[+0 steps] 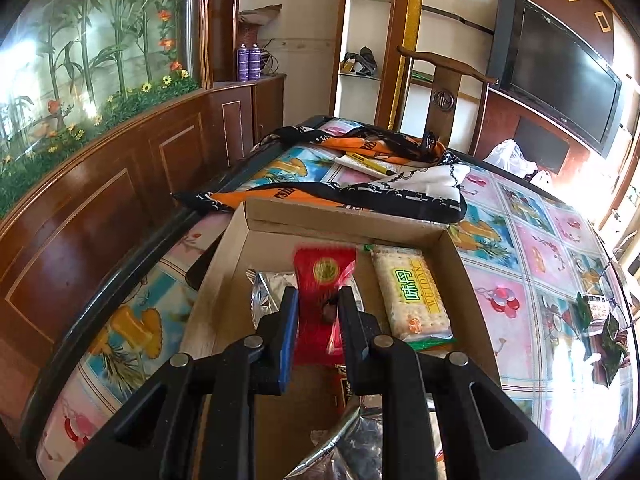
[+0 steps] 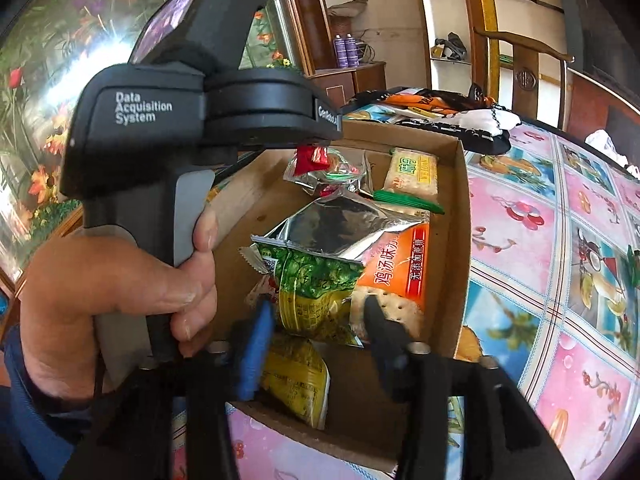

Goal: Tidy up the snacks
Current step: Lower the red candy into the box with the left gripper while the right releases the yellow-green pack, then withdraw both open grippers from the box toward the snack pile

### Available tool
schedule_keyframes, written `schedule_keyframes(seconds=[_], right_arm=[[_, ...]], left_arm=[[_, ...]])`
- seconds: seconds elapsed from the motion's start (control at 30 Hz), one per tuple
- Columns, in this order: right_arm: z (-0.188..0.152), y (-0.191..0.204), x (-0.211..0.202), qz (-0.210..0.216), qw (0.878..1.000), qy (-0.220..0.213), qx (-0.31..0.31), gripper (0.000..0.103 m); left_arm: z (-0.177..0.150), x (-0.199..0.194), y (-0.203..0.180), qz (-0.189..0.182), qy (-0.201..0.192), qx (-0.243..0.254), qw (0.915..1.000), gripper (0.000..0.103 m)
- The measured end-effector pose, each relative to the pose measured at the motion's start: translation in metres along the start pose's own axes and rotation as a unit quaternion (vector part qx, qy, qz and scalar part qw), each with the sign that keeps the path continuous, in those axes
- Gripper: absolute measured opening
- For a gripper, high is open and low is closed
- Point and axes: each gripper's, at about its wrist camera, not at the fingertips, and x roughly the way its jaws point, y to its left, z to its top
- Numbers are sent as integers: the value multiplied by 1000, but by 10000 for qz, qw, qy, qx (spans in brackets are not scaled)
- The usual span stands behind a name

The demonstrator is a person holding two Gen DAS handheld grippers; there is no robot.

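An open cardboard box [image 1: 472, 280] on the table holds several snack packets. My left gripper [image 1: 318, 300] hangs over the box with its fingers around a red packet [image 1: 320, 276]; the jaws look closed on it. A cracker pack [image 1: 412, 292] lies to its right, a silver packet [image 1: 266, 292] to its left. My right gripper [image 2: 316, 312] is over the near end of the box [image 2: 460, 208], open, with a green and yellow packet [image 2: 312, 288] between its fingers. An orange packet [image 2: 396, 264] and a silver packet [image 2: 336, 228] lie beyond. The left gripper's body [image 2: 168, 120] fills the left of the right wrist view.
The table [image 1: 532, 264] has a colourful patterned cover. A black, orange and white cloth [image 1: 360, 184] with a yellow tube lies behind the box. A green snack packet [image 1: 600, 328] lies at the table's right. A wooden chair [image 1: 444, 92] stands at the far edge.
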Motion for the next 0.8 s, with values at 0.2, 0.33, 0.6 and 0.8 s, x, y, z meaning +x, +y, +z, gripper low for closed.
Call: schedule_keyframes(seconds=[0.2,0.33,0.6,0.8], right_arm=[[3,-3,-9,-16,9999,-155,31,59],[6,-9,-19,-24,9994,-340,103,64],[13,-39,-43,-72,9963,-696,496,66],[14,-73,-62,-288,9898,-952,1017,72]], left_arm=[[0,-1,-1,-3,-54,-12,10000,51],[1,-2,2,-90,-80,-139,9998,59],[1,-6,1,-177,-132,-221,9995,65],[1,-11,-3,-170,-273,-184,9993,68]])
